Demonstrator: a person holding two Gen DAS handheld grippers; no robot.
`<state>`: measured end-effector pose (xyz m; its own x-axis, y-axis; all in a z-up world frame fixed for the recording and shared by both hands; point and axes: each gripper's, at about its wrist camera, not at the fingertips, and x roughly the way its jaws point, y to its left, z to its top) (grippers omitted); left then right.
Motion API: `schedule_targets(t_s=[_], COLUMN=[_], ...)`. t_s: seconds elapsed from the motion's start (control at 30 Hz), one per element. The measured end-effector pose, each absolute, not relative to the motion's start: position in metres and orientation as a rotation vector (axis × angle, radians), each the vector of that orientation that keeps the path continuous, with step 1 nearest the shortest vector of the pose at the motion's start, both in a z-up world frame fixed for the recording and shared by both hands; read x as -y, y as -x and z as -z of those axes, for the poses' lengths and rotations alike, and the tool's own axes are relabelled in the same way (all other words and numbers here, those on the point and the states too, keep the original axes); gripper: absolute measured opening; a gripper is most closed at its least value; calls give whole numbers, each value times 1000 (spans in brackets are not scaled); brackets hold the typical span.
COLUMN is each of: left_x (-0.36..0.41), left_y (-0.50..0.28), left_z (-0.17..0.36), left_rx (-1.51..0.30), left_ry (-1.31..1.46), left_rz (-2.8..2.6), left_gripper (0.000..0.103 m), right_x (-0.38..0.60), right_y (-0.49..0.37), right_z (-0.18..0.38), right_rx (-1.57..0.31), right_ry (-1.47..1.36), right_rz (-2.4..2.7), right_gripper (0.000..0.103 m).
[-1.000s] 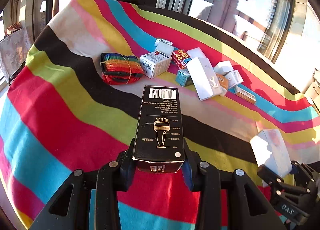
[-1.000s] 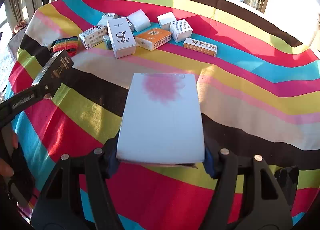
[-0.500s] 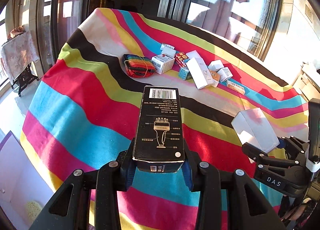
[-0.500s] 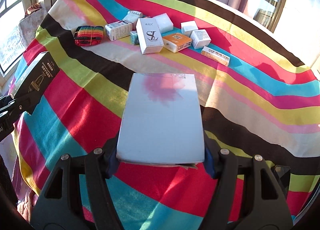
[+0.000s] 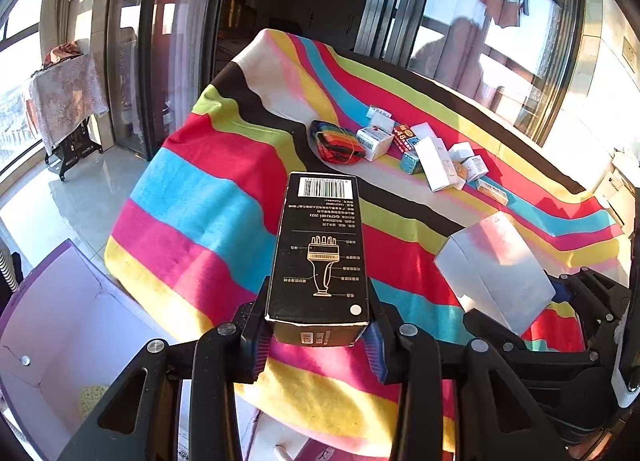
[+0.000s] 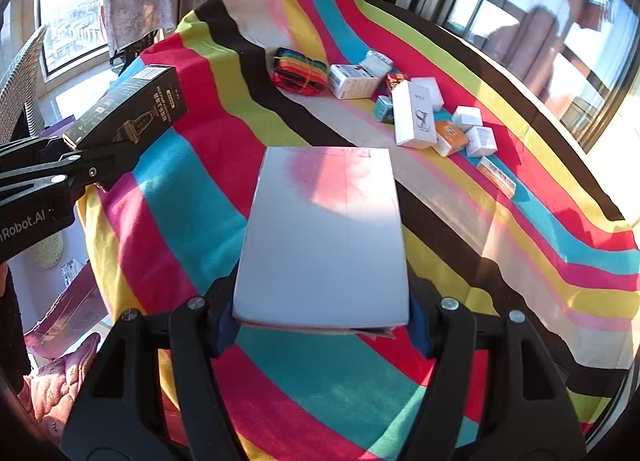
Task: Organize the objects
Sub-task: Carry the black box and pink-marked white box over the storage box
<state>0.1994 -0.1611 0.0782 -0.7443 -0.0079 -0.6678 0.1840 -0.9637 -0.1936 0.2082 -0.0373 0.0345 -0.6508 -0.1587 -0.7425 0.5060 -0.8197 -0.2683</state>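
Both tongs clamped, left tongs on black box, right tongs on white box, past counter near edge; one rainbow pouch far side.

Black box with barcode label and gold line drawing, long side pointing away, held off the striped cloth near its left edge. Plain white box, flat face up, pinkish patch on its far part, held above the cloth's near end, right of the black one. Far on the cloth, a cluster: rainbow striped bundle, tall white box, orange box, several small white boxes.
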Motion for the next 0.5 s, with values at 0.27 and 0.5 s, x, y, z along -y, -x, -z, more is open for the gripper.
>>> schedule_targets(t_s=[0.27, 0.5], left_x=[192, 207], left_y=[-228, -239], left_z=[-76, -72], left_rx=[-423, -453], left_ry=[-1047, -1041], left_rz=[2767, 2738], left_gripper=[40, 40], right_x=[77, 101], right_y=[-232, -246], right_z=[-34, -33], right_rx=[-750, -804], right_ry=[-987, -970], right_rz=[2379, 2331], right_gripper=[70, 70])
